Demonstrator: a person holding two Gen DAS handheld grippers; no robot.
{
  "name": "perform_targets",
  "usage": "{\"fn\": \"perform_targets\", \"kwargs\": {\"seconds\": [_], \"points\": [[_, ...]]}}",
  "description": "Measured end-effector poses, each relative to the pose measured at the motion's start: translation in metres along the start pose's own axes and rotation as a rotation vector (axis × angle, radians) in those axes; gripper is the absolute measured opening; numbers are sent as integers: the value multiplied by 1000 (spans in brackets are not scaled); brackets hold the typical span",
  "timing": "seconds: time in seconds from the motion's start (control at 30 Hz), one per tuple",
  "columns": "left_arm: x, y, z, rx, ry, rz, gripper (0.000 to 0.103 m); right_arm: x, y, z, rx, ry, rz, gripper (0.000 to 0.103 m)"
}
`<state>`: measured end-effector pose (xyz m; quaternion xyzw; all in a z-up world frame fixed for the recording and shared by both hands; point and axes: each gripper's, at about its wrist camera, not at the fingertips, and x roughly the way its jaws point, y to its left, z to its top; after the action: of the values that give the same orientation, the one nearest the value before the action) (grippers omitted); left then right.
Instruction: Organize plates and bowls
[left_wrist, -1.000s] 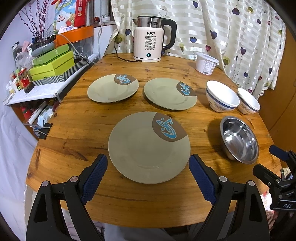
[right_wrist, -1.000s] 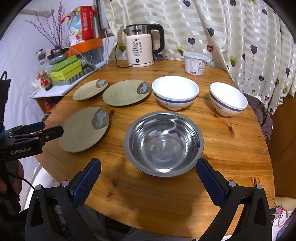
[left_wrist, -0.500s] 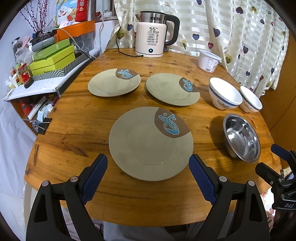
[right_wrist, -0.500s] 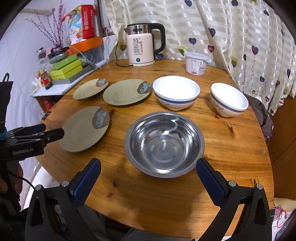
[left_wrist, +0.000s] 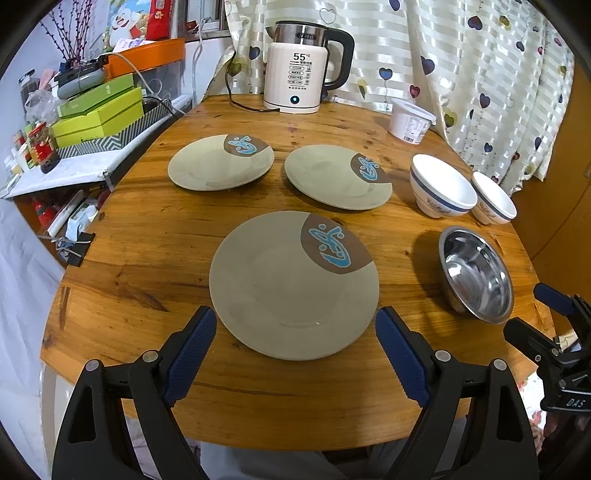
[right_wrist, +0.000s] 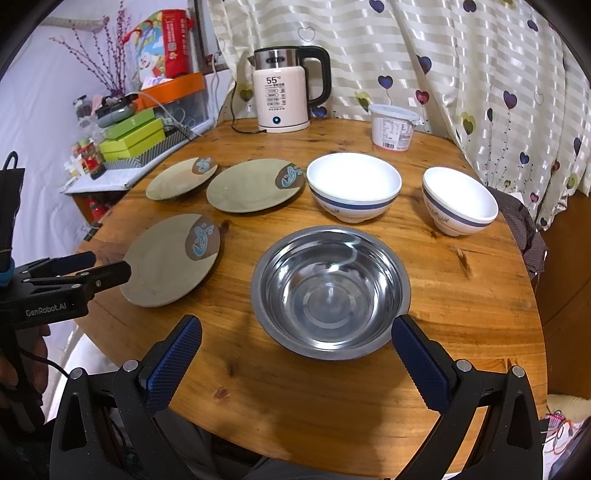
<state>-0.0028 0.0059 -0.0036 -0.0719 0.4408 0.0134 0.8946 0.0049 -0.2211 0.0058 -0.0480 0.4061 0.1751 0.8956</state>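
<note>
The left gripper (left_wrist: 295, 332) is spread wide, its blue pads either side of the near rim of the near plate (left_wrist: 293, 284) without touching it; that plate lies flat near the table's (left_wrist: 147, 236) near edge, its brown patch with the blue mark turned far-right; two more plates lie farther back, well apart from it: the far-left plate (left_wrist: 220, 162) and the middle plate (left_wrist: 337, 176), side by side and just apart.

The right gripper (right_wrist: 295, 332) is also spread, holding nothing; its pads stand either side of the near rim of the steel bowl (right_wrist: 330, 291), the right pad just beside the rim, the left pad well clear; whether the right pad touches the rim I cannot tell; the steel bowl sits upright to the right of the near plate; beyond it stand two white bowls with blue bands, the big bowl (right_wrist: 354, 186) just right of the middle plate and the small bowl (right_wrist: 459, 201) farther right, apart from it.

At the far edge a kettle (left_wrist: 304, 66) reading 55 stands by the curtain (left_wrist: 461, 55), a white tub (left_wrist: 410, 120) to its right; green boxes (left_wrist: 98, 114) are stacked on a shelf left of the table.
</note>
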Motion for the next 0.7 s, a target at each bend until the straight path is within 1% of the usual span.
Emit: {"fn": "perform_targets", "kwargs": {"seconds": [0.2, 0.7], "points": [[1, 4, -1, -17, 5, 1, 88, 0, 2, 1, 0, 3, -1, 103], [2, 2, -2, -14, 8, -4, 88, 0, 1, 1, 0, 4, 0, 103]]}}
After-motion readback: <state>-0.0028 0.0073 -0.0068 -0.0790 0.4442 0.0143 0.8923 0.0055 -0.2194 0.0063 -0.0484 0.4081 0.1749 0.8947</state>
